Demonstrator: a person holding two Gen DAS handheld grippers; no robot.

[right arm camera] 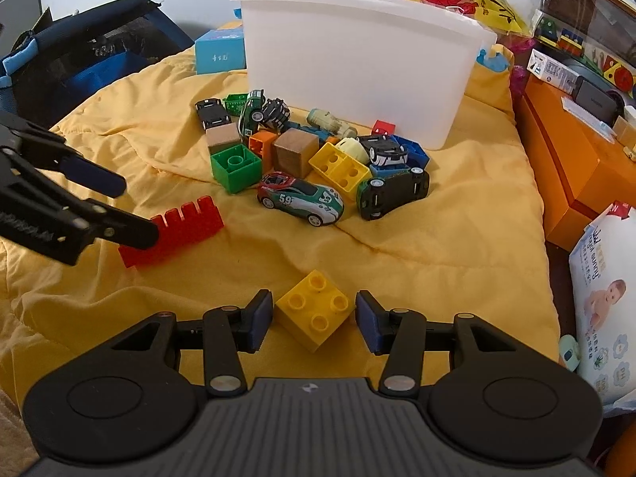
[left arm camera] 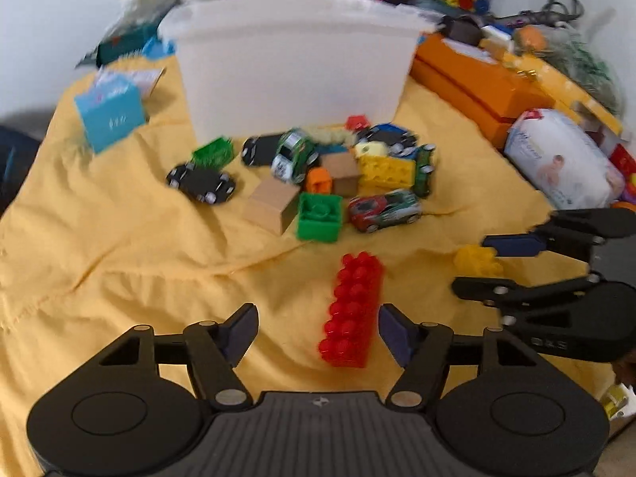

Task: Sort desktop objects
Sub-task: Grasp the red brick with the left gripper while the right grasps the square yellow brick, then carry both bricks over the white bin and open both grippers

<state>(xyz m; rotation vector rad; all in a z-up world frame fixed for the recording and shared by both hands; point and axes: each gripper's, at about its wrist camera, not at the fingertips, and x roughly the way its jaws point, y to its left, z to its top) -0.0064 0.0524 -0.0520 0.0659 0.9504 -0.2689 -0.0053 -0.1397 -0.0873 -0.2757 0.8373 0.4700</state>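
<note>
A long red studded brick lies on the yellow cloth between the wide-apart fingers of my left gripper, close to the right pad with no pad pressing it. In the right wrist view that brick sits by the left gripper. A small yellow four-stud brick rests on the cloth, turned corner-on, and my right gripper is closed on two opposite corners. From the left wrist view the yellow brick fills the gap of the right gripper.
A pile of toy cars, plastic bricks and wooden cubes lies before a tall white bin. A blue box stands left of the bin. Orange boxes and a wipes pack line the right; a dark bag sits at left.
</note>
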